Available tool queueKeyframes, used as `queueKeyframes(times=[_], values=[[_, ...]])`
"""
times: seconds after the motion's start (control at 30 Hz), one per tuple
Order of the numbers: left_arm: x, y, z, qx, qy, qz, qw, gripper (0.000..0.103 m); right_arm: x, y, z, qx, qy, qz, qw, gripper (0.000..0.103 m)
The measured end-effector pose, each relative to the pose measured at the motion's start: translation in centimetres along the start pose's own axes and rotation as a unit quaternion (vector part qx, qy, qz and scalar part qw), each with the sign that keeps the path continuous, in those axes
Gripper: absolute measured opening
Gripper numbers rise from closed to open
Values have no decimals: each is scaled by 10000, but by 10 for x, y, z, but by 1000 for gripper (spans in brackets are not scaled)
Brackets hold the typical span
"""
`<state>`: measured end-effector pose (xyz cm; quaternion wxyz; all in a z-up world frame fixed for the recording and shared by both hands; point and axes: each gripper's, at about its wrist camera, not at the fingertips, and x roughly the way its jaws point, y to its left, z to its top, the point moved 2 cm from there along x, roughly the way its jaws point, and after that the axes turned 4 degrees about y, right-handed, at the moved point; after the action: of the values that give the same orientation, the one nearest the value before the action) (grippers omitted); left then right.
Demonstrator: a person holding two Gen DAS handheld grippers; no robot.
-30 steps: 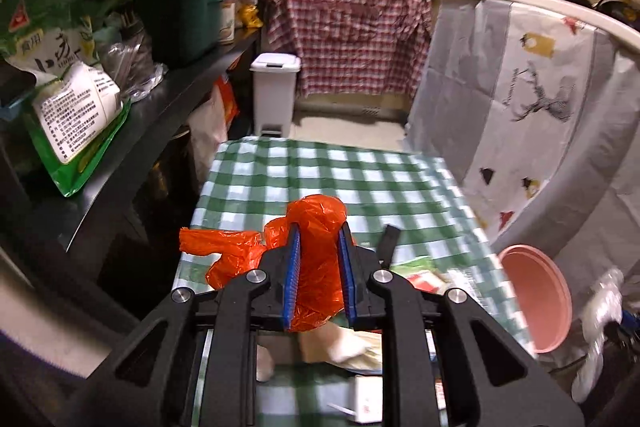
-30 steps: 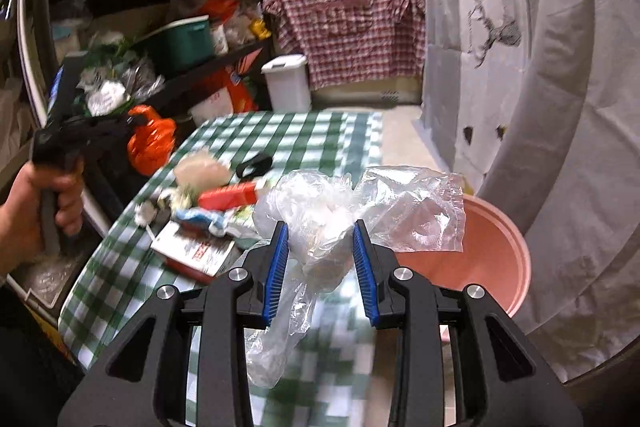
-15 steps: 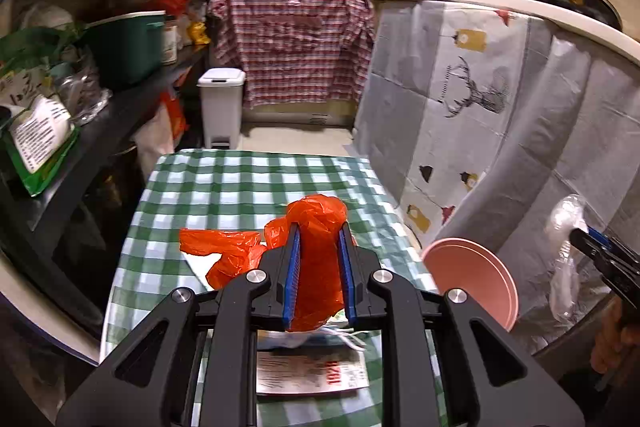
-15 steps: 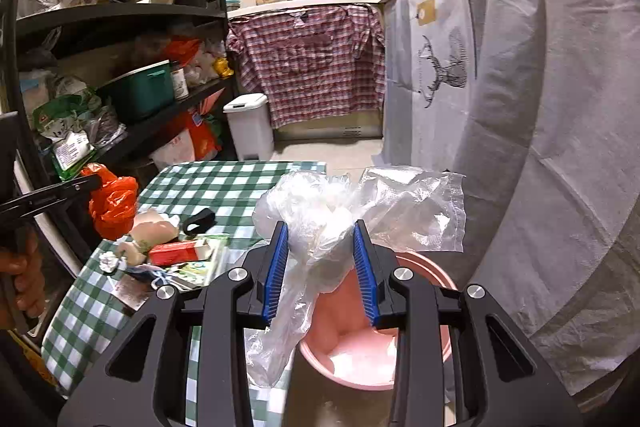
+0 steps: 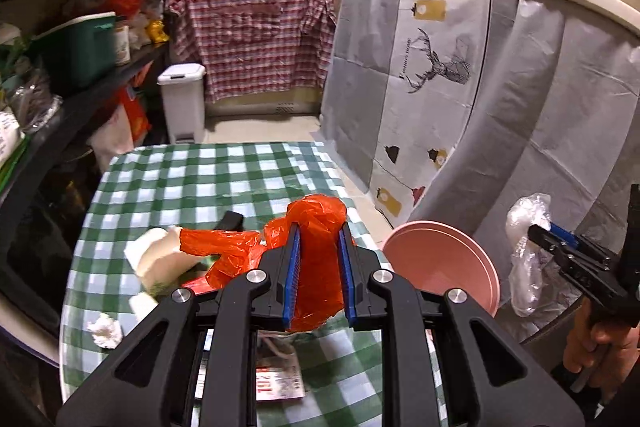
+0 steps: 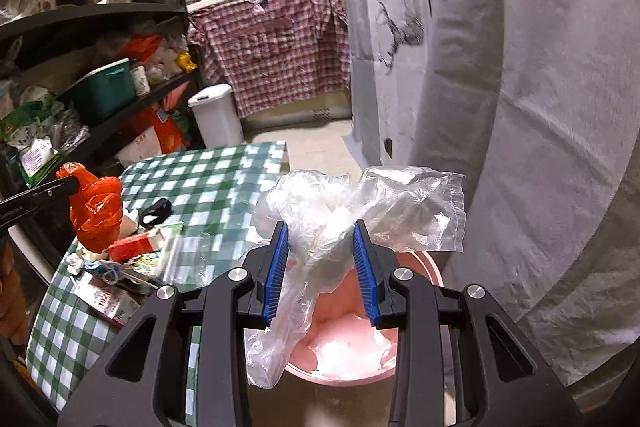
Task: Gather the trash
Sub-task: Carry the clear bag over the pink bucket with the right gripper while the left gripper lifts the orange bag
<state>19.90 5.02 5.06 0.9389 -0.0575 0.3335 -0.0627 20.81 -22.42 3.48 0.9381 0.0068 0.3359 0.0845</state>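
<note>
Orange bag pinched in left claw above checkered table.

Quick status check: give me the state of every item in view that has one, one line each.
left gripper: shut on orange bag.
orange bag: crumpled, held off the table.
right gripper: shut on clear bag.
clear bag: crumpled, hanging over the bin.
pink bin: open, white waste inside.
white pedal bin: lid closed.
table: trash left at near end.
</note>
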Motion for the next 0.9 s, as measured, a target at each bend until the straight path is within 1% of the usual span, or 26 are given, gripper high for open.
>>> queueKeyframes(times=[0.17,0.5,0.77,0.9], values=[[9,-15,-3,121,41,-93,9999,18,5,-9,-4,1,21,-83,10000,34],[24,-40,-9,310,143,-421,9985,18,18,-21,-3,93,115,-136,9998,34],[38,-61,-10,421,230,-661,9967,18,26,-32,-4,214,177,-207,9994,34],[48,-75,-11,553,268,-798,9949,18,31,-38,-4,249,211,-258,9991,34]])
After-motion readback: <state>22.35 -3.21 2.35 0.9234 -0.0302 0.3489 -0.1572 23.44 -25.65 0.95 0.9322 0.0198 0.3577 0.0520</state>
